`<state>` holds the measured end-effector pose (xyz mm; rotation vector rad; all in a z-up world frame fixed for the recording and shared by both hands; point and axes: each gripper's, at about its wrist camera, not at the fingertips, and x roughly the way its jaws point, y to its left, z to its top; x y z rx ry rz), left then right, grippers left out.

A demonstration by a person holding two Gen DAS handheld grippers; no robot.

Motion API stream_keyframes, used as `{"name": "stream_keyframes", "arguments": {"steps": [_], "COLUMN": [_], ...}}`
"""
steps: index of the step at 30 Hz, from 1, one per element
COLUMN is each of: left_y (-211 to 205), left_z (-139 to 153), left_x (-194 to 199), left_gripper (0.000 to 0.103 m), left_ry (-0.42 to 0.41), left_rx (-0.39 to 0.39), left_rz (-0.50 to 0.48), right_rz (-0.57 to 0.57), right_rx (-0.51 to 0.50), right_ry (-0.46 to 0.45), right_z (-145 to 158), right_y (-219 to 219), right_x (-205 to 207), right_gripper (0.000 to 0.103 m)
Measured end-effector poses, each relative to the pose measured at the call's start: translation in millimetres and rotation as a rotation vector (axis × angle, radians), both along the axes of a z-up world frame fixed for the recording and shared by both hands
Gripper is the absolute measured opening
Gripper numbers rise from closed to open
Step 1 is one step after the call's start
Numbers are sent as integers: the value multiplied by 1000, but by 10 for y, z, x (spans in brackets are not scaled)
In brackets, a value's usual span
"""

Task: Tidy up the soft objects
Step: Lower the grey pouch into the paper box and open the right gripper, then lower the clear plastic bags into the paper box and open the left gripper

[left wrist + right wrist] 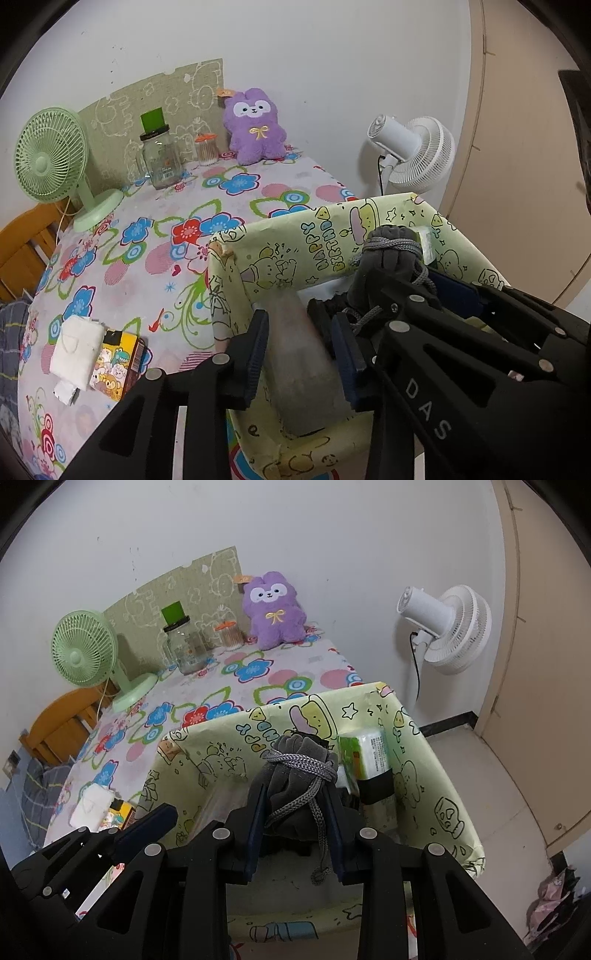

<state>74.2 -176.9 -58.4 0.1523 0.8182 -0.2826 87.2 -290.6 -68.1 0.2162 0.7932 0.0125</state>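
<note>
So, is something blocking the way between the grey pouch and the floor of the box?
Nothing visible does. The right gripper holds the grey pouch over a bare part of the box; the tissue pack stands aside, at the right wall.

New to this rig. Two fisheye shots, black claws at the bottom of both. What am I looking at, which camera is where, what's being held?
No robot arm here: a person holds a two-finger gripper in each hand, and each carries a camera looking along its fingers.

Left wrist view: the left gripper is open above a box wrapped in cartoon paper, nothing between its pads.

Right wrist view: the right gripper is shut on a grey drawstring pouch, held over the same box. A green tissue pack already sits inside.

The table has a floral cloth. On it: a purple plush, a glass jar, a green fan and a white cloth lying on a cartoon box.
</note>
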Motion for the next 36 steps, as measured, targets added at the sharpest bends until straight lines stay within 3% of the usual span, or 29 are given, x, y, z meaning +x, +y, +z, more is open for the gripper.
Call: {"name": "stream_keyframes", "arguments": {"steps": [4, 8, 9, 11, 13, 19, 22, 36], "left_y": [0, -12, -15, -19, -23, -27, -30, 101], "left_z": [-2, -7, -6, -6, -1, 14, 46, 184], "left_x": [57, 128, 138, 159, 173, 186, 166, -34], "left_gripper": [44, 58, 60, 62, 66, 71, 78, 85], "left_ry": [7, 21, 22, 24, 26, 25, 5, -49], "left_rx": [-7, -23, -25, -31, -42, -49, -30, -43], "left_rz": [-8, -15, -16, -19, -26, -31, -13, -7], "right_rz": [15, 22, 24, 27, 23, 19, 7, -14], "right_rx": [8, 19, 19, 19, 33, 41, 34, -22], "right_ry": [2, -2, -3, -3, -10, -18, -28, -71], "right_z": [-4, 1, 2, 5, 12, 43, 59, 234], "right_y": [5, -17, -21, -27, -33, -34, -39, 57], "right_x": [60, 126, 142, 173, 184, 209, 172, -60], "right_gripper": [34, 38, 40, 62, 70, 79, 88, 89]}}
